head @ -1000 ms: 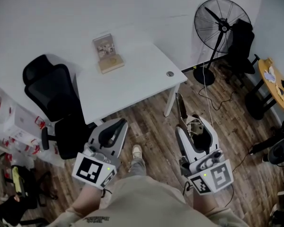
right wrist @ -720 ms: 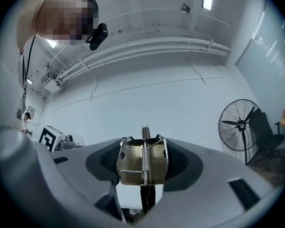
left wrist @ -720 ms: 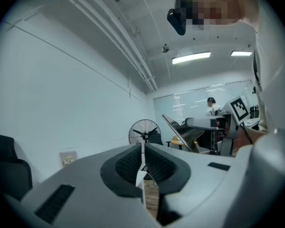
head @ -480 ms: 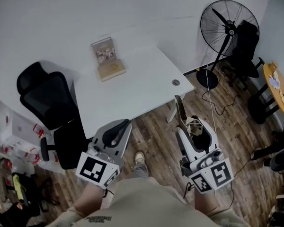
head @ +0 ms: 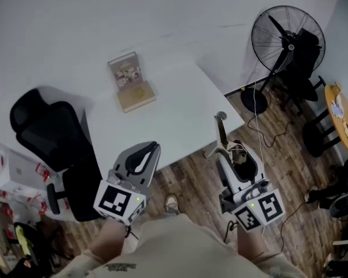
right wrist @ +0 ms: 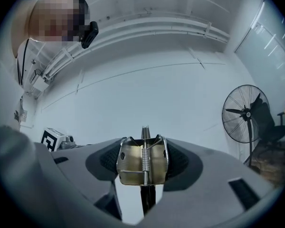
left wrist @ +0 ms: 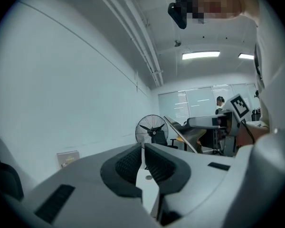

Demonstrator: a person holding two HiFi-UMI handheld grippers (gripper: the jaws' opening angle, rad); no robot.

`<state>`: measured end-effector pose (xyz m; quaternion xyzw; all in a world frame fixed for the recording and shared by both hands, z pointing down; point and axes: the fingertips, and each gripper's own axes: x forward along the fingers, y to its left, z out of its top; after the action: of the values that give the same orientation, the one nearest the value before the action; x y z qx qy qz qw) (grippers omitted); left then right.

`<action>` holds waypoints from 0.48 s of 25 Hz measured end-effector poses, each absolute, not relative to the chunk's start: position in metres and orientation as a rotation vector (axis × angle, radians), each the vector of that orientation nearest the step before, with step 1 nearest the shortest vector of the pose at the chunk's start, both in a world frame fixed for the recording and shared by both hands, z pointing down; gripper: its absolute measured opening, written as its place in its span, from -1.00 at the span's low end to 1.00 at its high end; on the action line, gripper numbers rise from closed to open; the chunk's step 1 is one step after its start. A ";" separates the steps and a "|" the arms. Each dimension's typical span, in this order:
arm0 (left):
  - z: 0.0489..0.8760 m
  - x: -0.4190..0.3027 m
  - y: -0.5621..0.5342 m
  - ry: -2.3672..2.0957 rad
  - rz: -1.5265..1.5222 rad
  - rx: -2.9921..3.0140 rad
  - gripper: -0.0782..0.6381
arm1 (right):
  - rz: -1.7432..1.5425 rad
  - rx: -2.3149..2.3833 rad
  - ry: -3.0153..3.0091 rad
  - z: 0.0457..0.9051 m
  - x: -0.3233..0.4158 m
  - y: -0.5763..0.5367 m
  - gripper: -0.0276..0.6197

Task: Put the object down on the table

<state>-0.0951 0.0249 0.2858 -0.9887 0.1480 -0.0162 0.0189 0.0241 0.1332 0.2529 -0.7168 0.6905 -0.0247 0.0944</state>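
Short of the white worktop (head: 180, 106), over the wooden floor, the right gripper (head: 238, 150) carries the task's thing: a brass-coloured metal tool (head: 223, 133) with a spring hinge. Its jaws stand rather wide and press on the two sides of the hinge end (right wrist: 142, 163). The long thin part sticks out forward, and in the head view its tip seems to reach the near corner of the worktop. The left gripper (head: 149, 149) hangs beside it with nothing in it; its jaws are almost together, with only a thin slit between the pads (left wrist: 133, 161).

I judge that the putting down is not yet begun, because the tool is not over the worktop.

What may go wrong:
- If the jaws open here, the tool falls on the floor and not on the worktop.
- If the gripper goes forward too low, the long end may knock against the worktop edge and turn in the grip.
- The hold is only at the hinge, so the long end may swing or slide out.
- A release from too high lets the tool bounce or roll off.
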 end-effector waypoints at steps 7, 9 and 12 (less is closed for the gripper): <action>0.298 -0.085 -0.039 0.452 -0.068 -3.080 -0.68 | -0.081 -2.130 2.035 0.255 0.034 0.072 -0.19; 0.299 -0.083 -0.052 0.455 -0.069 -3.088 -0.68 | -0.087 -2.143 2.041 0.257 0.036 0.058 -0.18; 0.300 -0.080 -0.065 0.452 -0.060 -3.102 -0.68 | -0.108 -2.162 2.047 0.260 0.039 0.043 -0.19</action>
<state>-0.0801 -0.0651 0.2997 -0.9894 0.1441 -0.0191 0.0034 0.0392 0.0434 0.2600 -0.7233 0.6848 -0.0362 0.0811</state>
